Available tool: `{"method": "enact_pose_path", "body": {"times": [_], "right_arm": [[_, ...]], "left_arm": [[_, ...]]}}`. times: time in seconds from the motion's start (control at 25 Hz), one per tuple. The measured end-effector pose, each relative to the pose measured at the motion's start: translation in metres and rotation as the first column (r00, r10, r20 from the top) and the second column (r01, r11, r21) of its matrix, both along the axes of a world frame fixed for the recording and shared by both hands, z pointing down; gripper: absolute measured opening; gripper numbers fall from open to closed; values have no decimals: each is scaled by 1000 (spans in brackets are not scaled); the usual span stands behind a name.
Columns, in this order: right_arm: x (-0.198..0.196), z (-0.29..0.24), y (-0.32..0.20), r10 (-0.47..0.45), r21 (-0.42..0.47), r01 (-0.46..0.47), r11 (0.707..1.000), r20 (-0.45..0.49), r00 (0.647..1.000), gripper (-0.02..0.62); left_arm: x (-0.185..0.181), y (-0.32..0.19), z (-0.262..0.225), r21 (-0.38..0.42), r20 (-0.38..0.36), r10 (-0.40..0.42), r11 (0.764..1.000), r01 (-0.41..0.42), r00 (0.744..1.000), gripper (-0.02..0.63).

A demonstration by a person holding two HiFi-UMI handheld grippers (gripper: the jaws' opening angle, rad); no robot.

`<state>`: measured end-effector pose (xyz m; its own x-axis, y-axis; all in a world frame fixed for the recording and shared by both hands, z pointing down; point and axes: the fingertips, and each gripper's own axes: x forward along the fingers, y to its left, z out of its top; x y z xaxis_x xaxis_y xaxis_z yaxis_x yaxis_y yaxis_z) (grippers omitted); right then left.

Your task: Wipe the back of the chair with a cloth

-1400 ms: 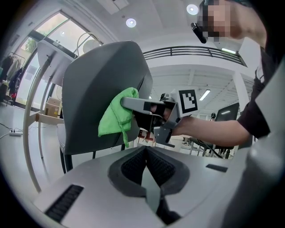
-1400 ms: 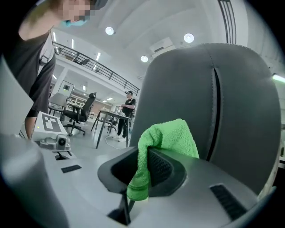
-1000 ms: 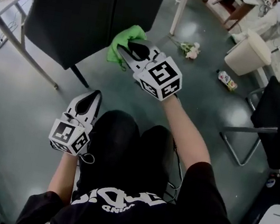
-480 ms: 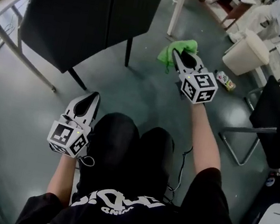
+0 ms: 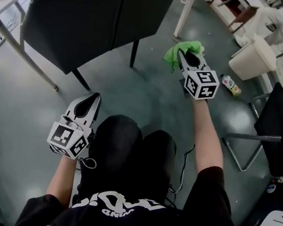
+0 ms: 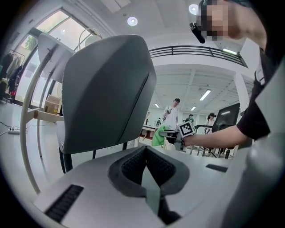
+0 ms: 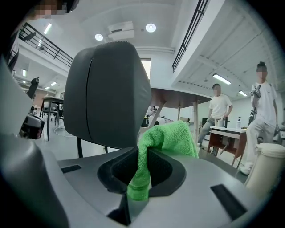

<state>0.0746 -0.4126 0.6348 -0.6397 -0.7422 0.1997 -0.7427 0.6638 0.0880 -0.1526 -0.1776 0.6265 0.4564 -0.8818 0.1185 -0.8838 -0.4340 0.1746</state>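
- The right gripper [image 5: 187, 56] has swung away from the lower right edge of the chair back [image 5: 94, 15], where it was a second ago. It now hangs right of centre in the head view, clear of the chair, a little higher than half a second ago.
- The green cloth [image 5: 177, 52] has gone with it. The jaws are clamped on a fold of it, with the rest bunched over the tips toward the upper part of the frame, touching nothing else.
- The left gripper [image 5: 93, 100] has not shifted. It sits low and left, beside the person's lap, with its jaws closed together and nothing between them.
- The chair back has stayed across the upper left.
- Count: two grippers, one cloth and one grey chair at the centre of it all.
- There is also one black chair [image 5: 282, 121] at the right edge, one cream bin [image 5: 254, 53], one bottle [image 5: 231, 86] on the floor and one white table leg [image 5: 186, 9].
- The right gripper view shows two people standing at its right side.
- The chair back's top is cut off by the upper edge of the head view, and its seat lies hidden beneath the back.
- The pinched part of the cloth disappears between the pads.
- The black chair is cropped by the right border.
- The far figures in the left gripper view are too small to count surely.
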Motion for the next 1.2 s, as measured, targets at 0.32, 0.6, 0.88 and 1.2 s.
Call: {"method": "enact_pose_path", "body": {"times": [0.32,0.6,0.88,1.2], "right_arm": [[-81,1,-21,-122,4,122,993,-45,992,48],[-135,-3,-5,-235,14,236,972,-55,970,48],[-181,-11,43,-382,43,384,922,-46,923,48],[-243,-21,110,-540,73,540,838,-25,841,48]], "left_arm": [[-10,-7,6,-15,-3,-17,1000,17,1000,0],[-18,-11,10,-24,-8,-33,999,33,999,0],[-19,-10,15,-31,-6,-40,999,40,999,0],[-27,-2,15,-31,-2,-62,998,62,998,0]]}}
